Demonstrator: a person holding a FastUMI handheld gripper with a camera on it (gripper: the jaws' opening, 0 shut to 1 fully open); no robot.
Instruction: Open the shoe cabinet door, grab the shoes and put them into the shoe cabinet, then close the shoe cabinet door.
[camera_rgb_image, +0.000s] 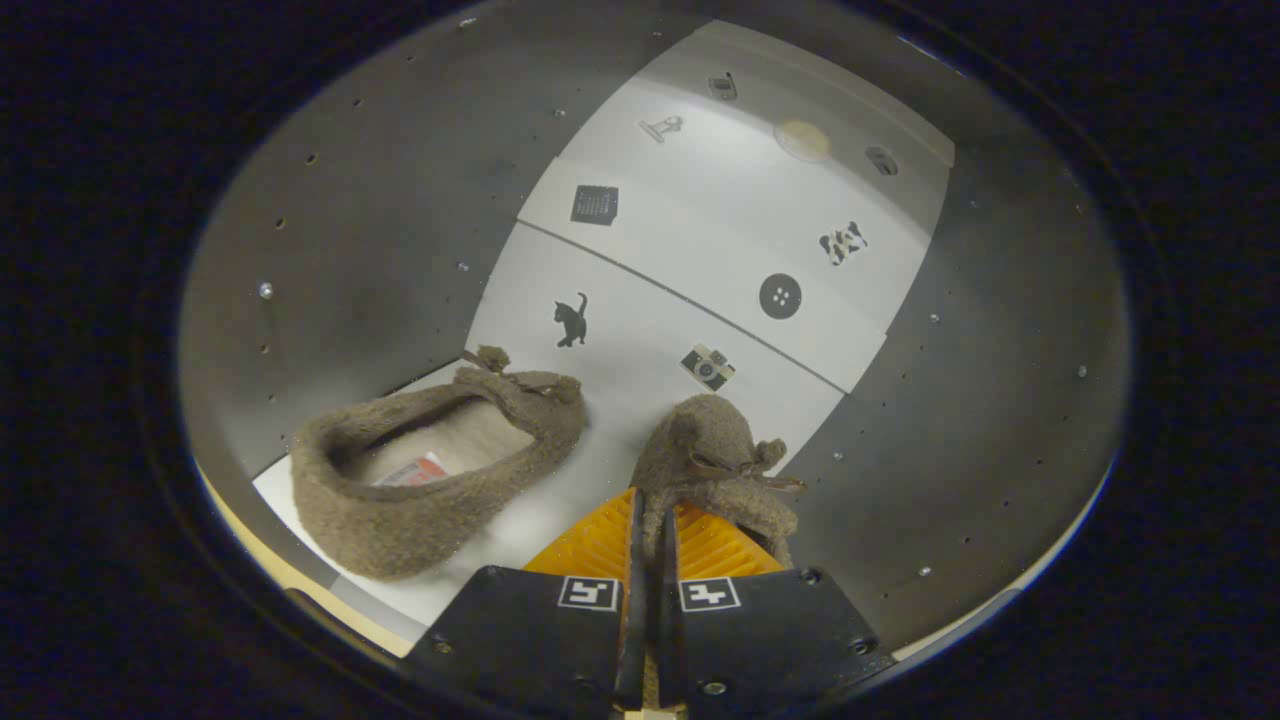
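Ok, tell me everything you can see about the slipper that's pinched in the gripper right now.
The held slipper is brown and fuzzy, like fleece, with a small bow and pom-poms on top. The hand-held gripper is closed on its rim, both fingers pressing the fabric. It points toe-first into the cabinet, over the white floor, apart from the other slipper lying beside it. Whether it touches the floor is unclear.

A white back panel (700, 250) is seen at twelve o'clock, dotted with small picture stickers (a cat (571, 321), a button (780, 296), a camera (708, 367)). Grey side walls (390, 220) with rows of small holes are seen at nine and three o'clock. The panel is lit brightest near its top.
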